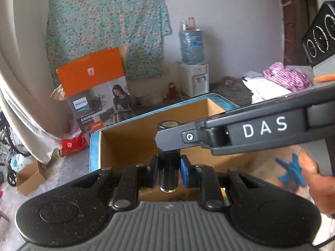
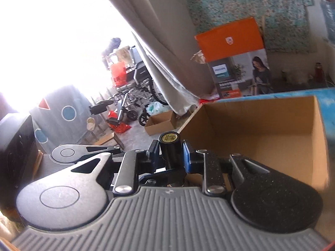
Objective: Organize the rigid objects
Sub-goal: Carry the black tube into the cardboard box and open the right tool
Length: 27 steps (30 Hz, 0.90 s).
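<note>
A black cylinder (image 1: 168, 167) with a gold-labelled end cap stands upright between both grippers, above the open cardboard box (image 1: 129, 144). My left gripper (image 1: 168, 170) is shut on its lower part. My right gripper (image 2: 170, 152) is shut on its upper part, just below the cap; it also shows in the left wrist view (image 1: 167, 140), reaching in from the right. In the right wrist view the cylinder (image 2: 169, 148) is at the near left corner of the box (image 2: 261, 133). The box looks empty as far as I see.
The box sits on a blue-rimmed surface (image 1: 95, 146). An orange Philips carton (image 1: 94, 87) leans against the far wall, beside a water dispenser (image 1: 193, 67). Clothes (image 1: 284, 77) lie at right. A curtain (image 2: 159, 48), wheelchair (image 2: 134, 79) and small floor box (image 2: 159, 122) are at left.
</note>
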Motion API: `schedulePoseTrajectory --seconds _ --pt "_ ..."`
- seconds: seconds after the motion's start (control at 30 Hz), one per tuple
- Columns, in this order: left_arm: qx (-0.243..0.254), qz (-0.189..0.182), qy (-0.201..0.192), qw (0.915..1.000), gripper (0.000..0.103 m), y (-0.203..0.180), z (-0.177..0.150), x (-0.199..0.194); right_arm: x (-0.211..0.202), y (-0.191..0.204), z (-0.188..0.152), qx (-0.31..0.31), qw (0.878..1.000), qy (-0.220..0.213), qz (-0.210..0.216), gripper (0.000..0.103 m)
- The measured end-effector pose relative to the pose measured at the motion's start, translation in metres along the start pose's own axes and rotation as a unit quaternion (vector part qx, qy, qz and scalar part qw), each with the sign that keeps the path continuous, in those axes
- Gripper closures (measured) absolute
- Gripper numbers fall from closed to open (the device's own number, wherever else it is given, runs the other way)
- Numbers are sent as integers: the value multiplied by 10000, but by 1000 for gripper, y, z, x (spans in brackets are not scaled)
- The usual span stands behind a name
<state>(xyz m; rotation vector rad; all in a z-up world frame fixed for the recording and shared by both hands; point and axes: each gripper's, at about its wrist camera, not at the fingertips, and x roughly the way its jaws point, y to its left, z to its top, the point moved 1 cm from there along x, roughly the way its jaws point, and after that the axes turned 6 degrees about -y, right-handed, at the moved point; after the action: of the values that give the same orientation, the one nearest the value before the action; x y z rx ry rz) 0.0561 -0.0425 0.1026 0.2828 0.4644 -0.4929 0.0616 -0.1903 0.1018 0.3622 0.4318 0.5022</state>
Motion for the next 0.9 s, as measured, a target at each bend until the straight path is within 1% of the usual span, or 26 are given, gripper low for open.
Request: schedulePoseTrajectory --seconds 0.07,0.2,0.27,0.4,0.47,0.53,0.6,0.73,0.8,0.83,0.9 --pt "-190 -28 264 9995 80 14 14 18 16 -7 21 22 9999 122 86 81" --pt "-601 -256 883 9940 80 45 28 72 66 -39 56 465 9961 711 233 81" --pt "-725 -302 1200 9897 80 57 28 96 94 -56 64 761 9915 1028 239 81" --pt "-744 -240 1784 9808 80 71 23 144 154 -100 72 1428 9750 1690 226 81" --pt "-720 -184 2014 9767 80 74 16 161 177 -118 68 1676 9668 1916 219 81" --pt "-727 -123 2296 9705 80 77 10 179 199 -135 63 1915 9567 2186 181 81" --pt "-736 -66 2550 9641 80 80 2 193 218 -145 52 2025 9487 2423 153 81" --pt "-578 111 2906 9550 78 82 -8 220 252 -161 32 2227 9321 2854 107 81" --pt "-553 171 2996 9523 73 83 -11 226 269 -166 25 2268 9235 3090 135 81" --pt "-559 176 2995 9523 68 84 -11 227 279 -168 20 2241 9201 3212 99 80" --pt "-599 143 2959 9532 66 85 -11 227 294 -172 13 2199 9163 3346 59 80"
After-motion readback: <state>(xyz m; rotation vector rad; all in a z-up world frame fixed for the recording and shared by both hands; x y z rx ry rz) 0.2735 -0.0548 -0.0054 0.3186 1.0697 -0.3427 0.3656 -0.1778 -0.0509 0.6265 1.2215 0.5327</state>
